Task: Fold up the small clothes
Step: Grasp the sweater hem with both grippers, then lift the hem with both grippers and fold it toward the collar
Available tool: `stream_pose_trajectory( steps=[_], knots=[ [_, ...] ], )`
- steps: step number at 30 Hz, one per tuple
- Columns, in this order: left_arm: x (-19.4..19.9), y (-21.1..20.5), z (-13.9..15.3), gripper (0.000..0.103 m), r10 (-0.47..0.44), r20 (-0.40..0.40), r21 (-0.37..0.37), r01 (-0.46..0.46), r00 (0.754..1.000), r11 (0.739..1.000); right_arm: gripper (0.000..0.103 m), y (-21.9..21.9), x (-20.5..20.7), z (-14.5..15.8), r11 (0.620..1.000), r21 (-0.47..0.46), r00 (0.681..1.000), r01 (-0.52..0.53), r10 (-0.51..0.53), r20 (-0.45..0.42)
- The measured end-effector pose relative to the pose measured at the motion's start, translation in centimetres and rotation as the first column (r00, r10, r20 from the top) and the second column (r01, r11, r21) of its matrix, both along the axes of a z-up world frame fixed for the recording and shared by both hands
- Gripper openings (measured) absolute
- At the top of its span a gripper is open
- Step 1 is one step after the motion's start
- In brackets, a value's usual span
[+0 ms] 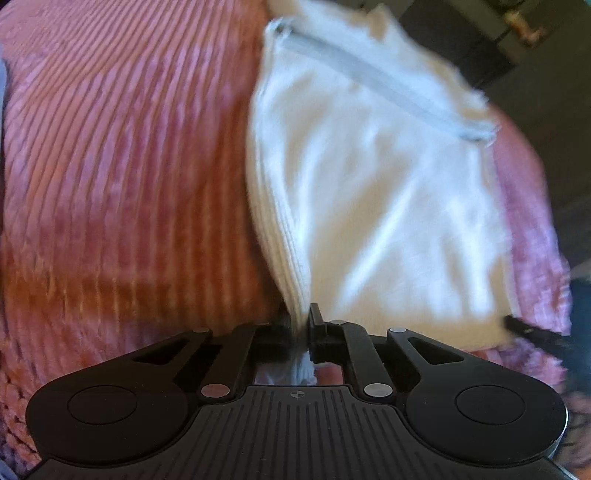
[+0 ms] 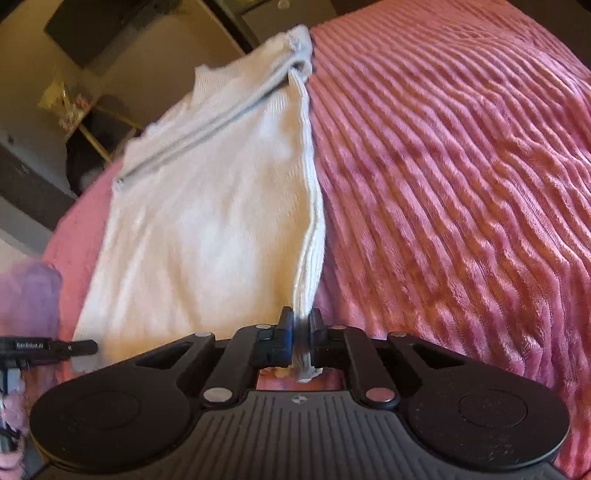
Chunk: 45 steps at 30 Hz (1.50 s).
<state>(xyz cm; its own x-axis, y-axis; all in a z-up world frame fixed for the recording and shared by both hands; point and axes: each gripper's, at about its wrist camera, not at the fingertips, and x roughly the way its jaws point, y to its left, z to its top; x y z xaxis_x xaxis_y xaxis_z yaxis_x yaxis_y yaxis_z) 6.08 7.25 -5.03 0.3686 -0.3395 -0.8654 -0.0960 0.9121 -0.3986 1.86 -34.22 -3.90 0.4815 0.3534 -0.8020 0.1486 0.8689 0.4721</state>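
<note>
A white knitted garment [image 1: 369, 192] with a grey band [image 1: 373, 77] across its far end lies on a pink ribbed blanket [image 1: 122, 166], its near edge lifted. My left gripper [image 1: 298, 321] is shut on the ribbed hem at the garment's near left corner, and white fabric shows between the pads. In the right wrist view the same garment [image 2: 214, 221] stretches away, and my right gripper [image 2: 300, 325] is shut on its ribbed edge at the near right corner. Each view shows the other gripper at the side, the right one [image 1: 532, 332] and the left one [image 2: 55, 347].
The pink blanket [image 2: 461, 184] covers the bed and spreads wide beside the garment. A purple cloth [image 2: 29, 295] lies at the bed's left edge. Beyond the far edge are a dark floor and furniture [image 2: 92, 33].
</note>
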Motion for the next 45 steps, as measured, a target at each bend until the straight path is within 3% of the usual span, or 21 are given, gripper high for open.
stream_pose_trajectory(
  steps=[6, 9, 16, 20, 24, 27, 28, 29, 31, 33, 36, 39, 42, 45],
  knots=[
    [0.1, 2.3, 5.2, 0.01, 0.021, 0.125, -0.099, -0.008, 0.992, 0.995, 0.007, -1.1, 1.2, 2.8, 0.978, 0.188, 0.991, 0.089, -0.106, 0.084],
    [1.8, 3.0, 6.9, 0.01, 0.035, 0.159, -0.11, -0.018, 0.987, 0.994, 0.007, -1.1, 3.2, 4.1, 0.958, 0.26, 0.979, 0.119, -0.157, 0.131],
    [9.4, 4.5, 9.3, 0.011, 0.106, 0.212, -0.117, -0.083, 0.971, 0.99, 0.007, -1.1, 10.9, 6.0, 0.948, 0.265, 0.94, 0.176, -0.241, 0.24],
    [14.7, 5.6, 8.8, 0.011, 0.158, 0.218, -0.13, -0.131, 0.963, 0.983, 0.007, -1.4, 16.1, 6.4, 0.964, 0.165, 0.919, 0.207, -0.25, 0.304],
    [20.3, 6.0, 6.4, 0.012, 0.195, 0.218, -0.101, -0.177, 0.956, 0.979, 0.008, -1.7, 21.3, 4.9, 0.972, 0.056, 0.908, 0.229, -0.234, 0.348],
    [22.4, 5.4, 3.9, 0.017, 0.153, 0.208, -0.033, -0.149, 0.966, 0.988, 0.011, -1.4, 23.9, 3.3, 0.974, -0.064, 0.914, 0.216, -0.178, 0.365],
    [22.7, 5.0, 3.1, 0.024, 0.129, 0.216, 0.017, -0.136, 0.968, 0.991, 0.014, -1.5, 24.1, 3.0, 0.973, -0.094, 0.915, 0.213, -0.165, 0.369],
    [22.7, 4.9, 2.7, 0.032, 0.105, 0.233, 0.053, -0.12, 0.967, 0.991, 0.017, -1.6, 24.1, 2.8, 0.971, -0.119, 0.914, 0.209, -0.151, 0.377],
    [21.9, 4.8, 2.0, 0.044, 0.063, 0.281, 0.104, -0.096, 0.958, 0.99, 0.036, -1.5, 23.5, 2.5, 0.967, -0.182, 0.91, 0.178, -0.091, 0.406],
    [20.3, 4.6, 1.6, 0.052, 0.006, 0.363, 0.165, -0.071, 0.932, 0.984, 0.042, -0.8, 23.0, 2.0, 0.958, -0.261, 0.903, 0.119, 0.004, 0.429],
    [17.8, 4.1, 1.4, 0.055, -0.098, 0.449, 0.238, -0.014, 0.888, 0.971, 0.043, 0.7, 22.7, 1.1, 0.938, -0.343, 0.896, 0.039, 0.119, 0.427],
    [16.2, 4.4, 2.5, 0.057, -0.121, 0.506, 0.161, 0.045, 0.854, 0.986, 0.042, 1.7, 23.6, 0.5, 0.938, -0.345, 0.901, 0.024, 0.13, 0.415],
    [15.2, 5.0, 3.6, 0.075, -0.118, 0.564, 0.149, 0.039, 0.818, 0.988, 0.042, 2.4, 24.8, 0.3, 0.94, -0.339, 0.905, 0.022, 0.125, 0.406],
    [15.6, 4.4, 3.0, 0.078, -0.187, 0.538, 0.229, 0.071, 0.822, 0.971, 0.042, 2.9, 25.4, 0.3, 0.933, -0.359, 0.909, 0.01, 0.141, 0.392]
  ],
)
